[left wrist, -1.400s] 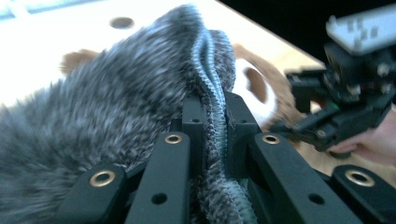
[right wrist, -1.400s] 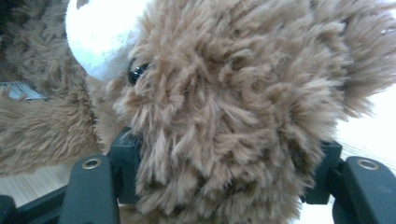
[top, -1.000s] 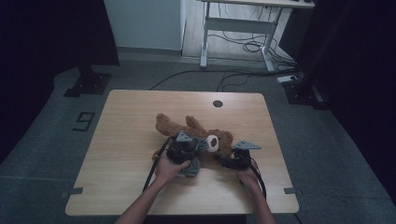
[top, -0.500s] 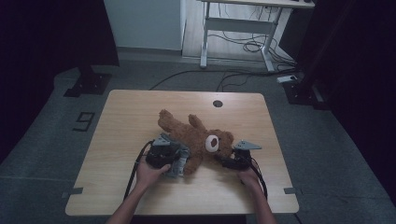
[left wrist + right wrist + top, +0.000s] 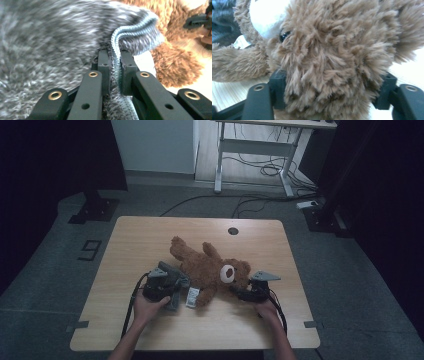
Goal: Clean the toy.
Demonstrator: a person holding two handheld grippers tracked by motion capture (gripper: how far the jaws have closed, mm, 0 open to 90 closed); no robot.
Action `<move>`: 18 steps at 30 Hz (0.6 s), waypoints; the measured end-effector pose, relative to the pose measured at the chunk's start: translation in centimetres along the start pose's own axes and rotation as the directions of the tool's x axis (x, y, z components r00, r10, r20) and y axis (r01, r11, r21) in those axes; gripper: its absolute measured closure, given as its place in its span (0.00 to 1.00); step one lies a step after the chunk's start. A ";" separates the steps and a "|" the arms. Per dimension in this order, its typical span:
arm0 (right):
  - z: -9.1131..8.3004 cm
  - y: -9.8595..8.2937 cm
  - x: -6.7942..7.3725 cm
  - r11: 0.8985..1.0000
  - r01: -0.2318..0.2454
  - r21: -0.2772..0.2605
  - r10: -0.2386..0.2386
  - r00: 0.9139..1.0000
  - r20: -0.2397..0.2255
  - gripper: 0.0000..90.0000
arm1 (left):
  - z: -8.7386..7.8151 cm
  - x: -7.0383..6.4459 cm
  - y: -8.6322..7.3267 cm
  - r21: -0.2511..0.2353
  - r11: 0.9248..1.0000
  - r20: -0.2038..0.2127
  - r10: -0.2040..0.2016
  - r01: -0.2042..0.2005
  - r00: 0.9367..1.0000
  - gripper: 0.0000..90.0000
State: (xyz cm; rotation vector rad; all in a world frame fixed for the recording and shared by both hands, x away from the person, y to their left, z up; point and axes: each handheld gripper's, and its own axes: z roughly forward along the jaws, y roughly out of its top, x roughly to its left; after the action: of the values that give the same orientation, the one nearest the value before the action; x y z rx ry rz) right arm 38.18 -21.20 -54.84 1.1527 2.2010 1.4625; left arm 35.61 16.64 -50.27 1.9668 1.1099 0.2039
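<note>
a brown plush teddy bear (image 5: 210, 270) is laid on its back across the middle of the pale wooden desk (image 5: 150, 235), head toward the person's right, legs toward the far left. the bear's head is clamped by the right gripper (image 5: 239, 293), jaws spread wide round the fur on both sides in the right gripper view (image 5: 332, 100), prob. so the toy is kept from sliding while the other end is worked. a grey knitted garment w/ ribbed light-blue hem (image 5: 130, 35) is pinched by the left gripper (image 5: 115, 65), jaws pressed together on the hem edge; in the high view the gripper (image 5: 172, 287) is seen just beside the bear's lower body, near a white sewn-in label (image 5: 192, 296). the hem seems held so it can be pulled along the body, either on or off, which cannot be told. no containers are seen on the desk; nothing is held in anything, though the bear's lower body may be partly inside the garment.
</note>
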 end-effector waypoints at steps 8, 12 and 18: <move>-0.1 -0.1 0.2 1.000 -0.021 0.009 0.021 1.000 -0.001 0.20 | -3.1 0.5 -0.7 -0.054 0.999 -0.061 0.003 -0.006 0.998 0.90; -0.4 0.0 0.4 1.000 -0.015 0.003 0.015 1.000 0.000 0.18 | -4.2 0.8 -1.0 -0.065 0.998 -0.086 -0.003 -0.003 0.996 0.90; -1.2 0.0 0.6 0.999 -0.020 -0.043 0.020 1.000 0.004 0.19 | -5.8 1.2 -1.6 -0.085 0.996 -0.132 -0.013 0.001 0.991 0.88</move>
State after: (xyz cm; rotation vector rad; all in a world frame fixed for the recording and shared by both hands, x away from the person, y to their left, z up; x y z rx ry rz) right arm 37.11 -21.56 -54.15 1.1660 2.1504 1.5068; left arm 32.39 21.37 -48.13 1.8957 1.1733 0.3767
